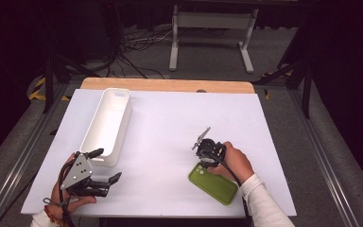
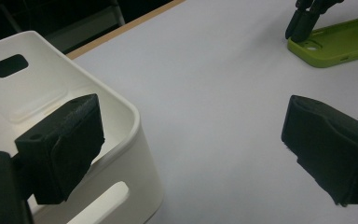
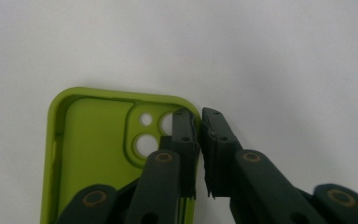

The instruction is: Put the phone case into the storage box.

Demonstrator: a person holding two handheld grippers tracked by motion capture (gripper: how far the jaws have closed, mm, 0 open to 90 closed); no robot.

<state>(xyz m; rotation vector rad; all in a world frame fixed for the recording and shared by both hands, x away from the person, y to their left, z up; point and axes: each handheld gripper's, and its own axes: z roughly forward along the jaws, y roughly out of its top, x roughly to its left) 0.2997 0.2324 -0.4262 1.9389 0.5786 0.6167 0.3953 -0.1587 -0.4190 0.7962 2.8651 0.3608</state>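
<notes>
Right gripper view: right hand-held gripper [image 3: 199,140] clamps green phone case's [image 3: 93,144] side wall

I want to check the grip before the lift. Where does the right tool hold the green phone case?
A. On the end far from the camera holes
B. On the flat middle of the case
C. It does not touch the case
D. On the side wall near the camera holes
D: in the right gripper view the right tool has one jaw inside and one outside the green phone case, closed on its side wall next to the camera holes.

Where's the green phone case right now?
In the high view the green phone case lies open side up at the table's near right, far from the white bin; the right claw pinches its side wall by the camera holes.
</notes>
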